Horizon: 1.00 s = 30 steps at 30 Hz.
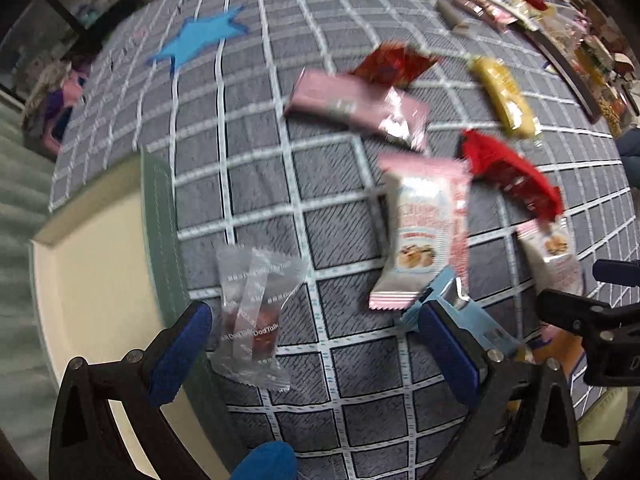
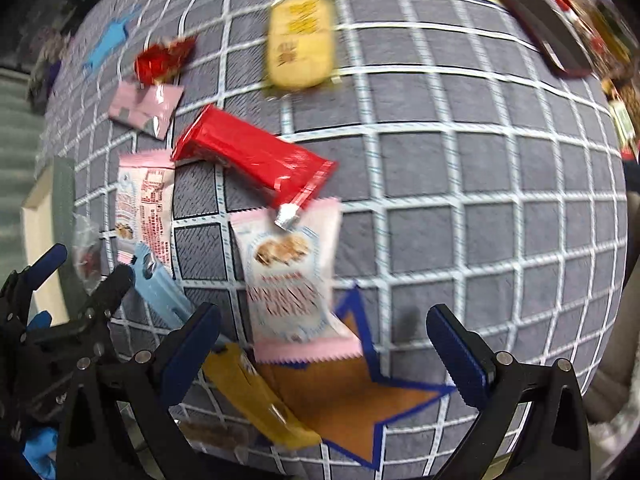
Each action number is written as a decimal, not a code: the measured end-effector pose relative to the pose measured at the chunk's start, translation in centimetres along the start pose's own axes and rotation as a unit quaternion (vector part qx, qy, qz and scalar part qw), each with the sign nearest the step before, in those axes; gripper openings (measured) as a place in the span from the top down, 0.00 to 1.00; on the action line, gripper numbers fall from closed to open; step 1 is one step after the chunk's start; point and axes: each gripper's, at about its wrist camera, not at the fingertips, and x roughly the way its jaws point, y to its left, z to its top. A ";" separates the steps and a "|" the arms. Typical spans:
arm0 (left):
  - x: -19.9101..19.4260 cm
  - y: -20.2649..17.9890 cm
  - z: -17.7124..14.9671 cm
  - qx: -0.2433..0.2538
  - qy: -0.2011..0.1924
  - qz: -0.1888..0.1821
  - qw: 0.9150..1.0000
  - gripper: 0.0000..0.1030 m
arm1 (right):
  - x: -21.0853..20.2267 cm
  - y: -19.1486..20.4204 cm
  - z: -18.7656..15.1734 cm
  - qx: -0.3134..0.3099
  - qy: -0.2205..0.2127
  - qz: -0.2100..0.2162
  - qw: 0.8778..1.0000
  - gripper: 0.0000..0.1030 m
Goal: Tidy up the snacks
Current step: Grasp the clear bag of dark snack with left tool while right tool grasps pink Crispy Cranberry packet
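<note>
Scattered flat on checked cloth: clear sweet wrappers [image 1: 256, 312], pink biscuit packs [image 1: 424, 236], red bar [image 2: 256, 160], yellow pack [image 2: 300, 42].

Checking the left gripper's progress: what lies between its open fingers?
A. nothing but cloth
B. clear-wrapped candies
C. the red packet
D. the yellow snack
B: in the left wrist view the clear-wrapped candies lie on the checked cloth between the open fingers of the left gripper, beside the tray.
</note>
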 end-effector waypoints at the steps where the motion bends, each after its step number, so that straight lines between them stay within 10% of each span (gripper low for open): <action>1: 0.3 0.1 0.0 -0.002 0.003 -0.002 1.000 0.00 | 0.2 0.6 0.1 -0.004 0.004 -0.003 1.000 0.01; 8: 2.8 1.4 0.1 -0.030 0.025 -0.041 0.998 0.00 | 0.3 4.0 -0.9 -0.048 0.003 -0.053 0.997 0.52; 22: 4.3 5.9 -1.4 -0.044 0.073 -0.043 0.995 0.01 | 0.0 2.7 0.1 -0.058 0.007 -0.047 0.997 0.41; 23: 4.4 5.7 -0.9 -0.046 0.076 -0.044 0.995 0.05 | 0.0 3.1 0.0 -0.061 0.003 -0.052 0.997 0.58; 28: 2.8 4.2 -0.1 -0.015 0.051 -0.046 0.998 0.65 | -0.9 2.3 -0.5 -0.028 0.010 -0.005 1.000 0.61; 30: 2.6 4.3 -0.2 -0.015 0.057 -0.056 0.997 0.71 | -1.5 1.4 -1.0 -0.012 0.011 0.012 1.000 0.61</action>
